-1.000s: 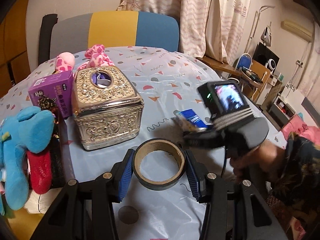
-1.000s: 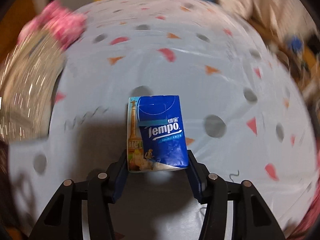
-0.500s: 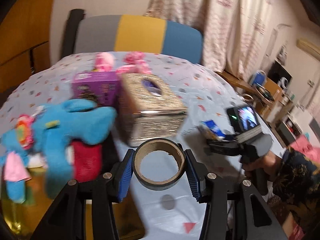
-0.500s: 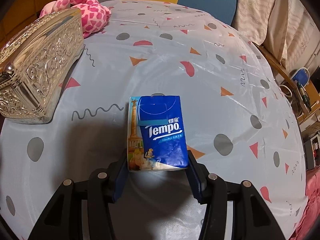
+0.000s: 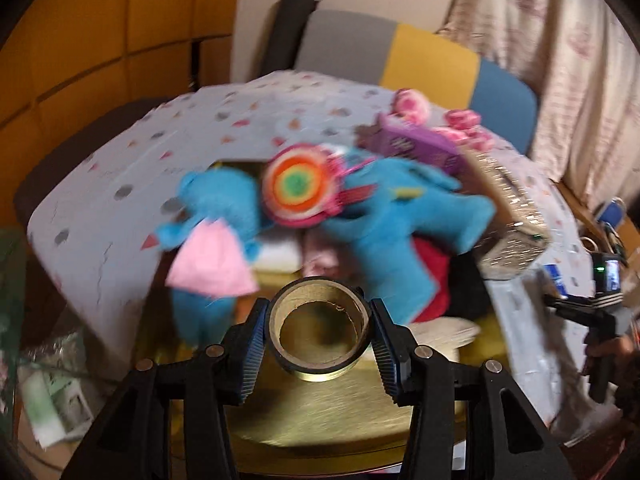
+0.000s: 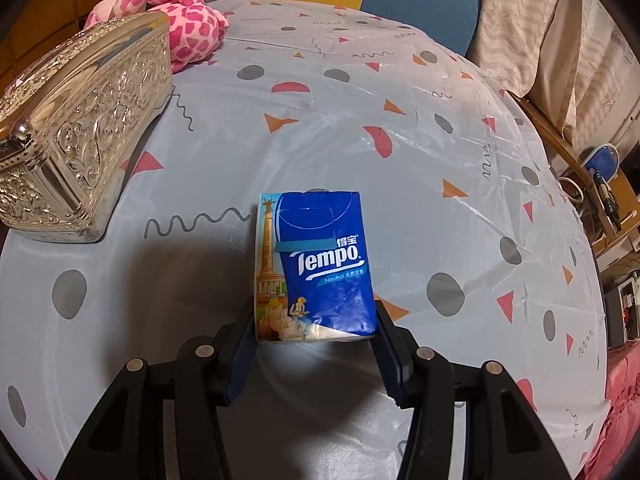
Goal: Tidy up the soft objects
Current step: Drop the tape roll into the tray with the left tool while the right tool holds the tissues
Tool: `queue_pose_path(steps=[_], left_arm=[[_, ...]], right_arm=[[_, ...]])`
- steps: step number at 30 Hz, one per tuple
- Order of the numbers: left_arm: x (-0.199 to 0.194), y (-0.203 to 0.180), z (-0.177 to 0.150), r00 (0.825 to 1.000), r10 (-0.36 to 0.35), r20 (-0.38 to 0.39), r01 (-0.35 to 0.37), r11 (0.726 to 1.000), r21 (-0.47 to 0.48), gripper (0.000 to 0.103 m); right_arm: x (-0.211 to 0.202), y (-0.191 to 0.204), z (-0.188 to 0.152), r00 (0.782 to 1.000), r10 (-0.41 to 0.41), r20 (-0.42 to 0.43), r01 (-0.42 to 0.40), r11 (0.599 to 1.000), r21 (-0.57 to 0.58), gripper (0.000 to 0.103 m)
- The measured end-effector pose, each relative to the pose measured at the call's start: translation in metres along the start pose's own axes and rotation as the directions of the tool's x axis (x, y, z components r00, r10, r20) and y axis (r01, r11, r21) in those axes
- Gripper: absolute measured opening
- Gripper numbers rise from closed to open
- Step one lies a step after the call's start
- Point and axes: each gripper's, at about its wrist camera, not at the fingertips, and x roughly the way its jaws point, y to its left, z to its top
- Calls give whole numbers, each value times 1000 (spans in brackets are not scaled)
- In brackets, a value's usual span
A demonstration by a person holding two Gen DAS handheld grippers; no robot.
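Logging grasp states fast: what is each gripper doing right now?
Left gripper: shut on black-edged cardboard tape roll.
Right gripper: shut on blue Tempo tissue pack.

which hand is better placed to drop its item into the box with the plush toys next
Left, probably. The left tool holds the tape roll right above the box beside the blue plush; the right tool holds the Tempo tissue pack over bare tablecloth.

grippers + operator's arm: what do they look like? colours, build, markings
Both grippers, left and right, are alike: black angular plastic linkages with silver pivot screws and blue ribbed finger pads. The left view shows the right unit carrying a lit screen and green LED, held in a bare hand, dark patterned sleeve.
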Motion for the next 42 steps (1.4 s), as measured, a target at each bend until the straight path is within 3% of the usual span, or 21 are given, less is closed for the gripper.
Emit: queue_pose_path(steps=[16,22,29,42], left_arm=[[42,22,-25,992,77,-99,-79,997,-16,51],[46,25,-27,988,110,-108,-112,994,-18,61],[30,11,-24,990,134,-35,-133,991,24,61],[4,6,-12,991,124,54,-126,992,21,65]], right_arm=[[0,1,0,1000,-4,1,4,1000,-4,53],[0,1,0,1000,-4,0,4,1000,-5,53],[-1,3,0,1000,-8,-1,8,1000,-9,53],[1,-2,2,1000,12,-15,-12,1000,23,53]])
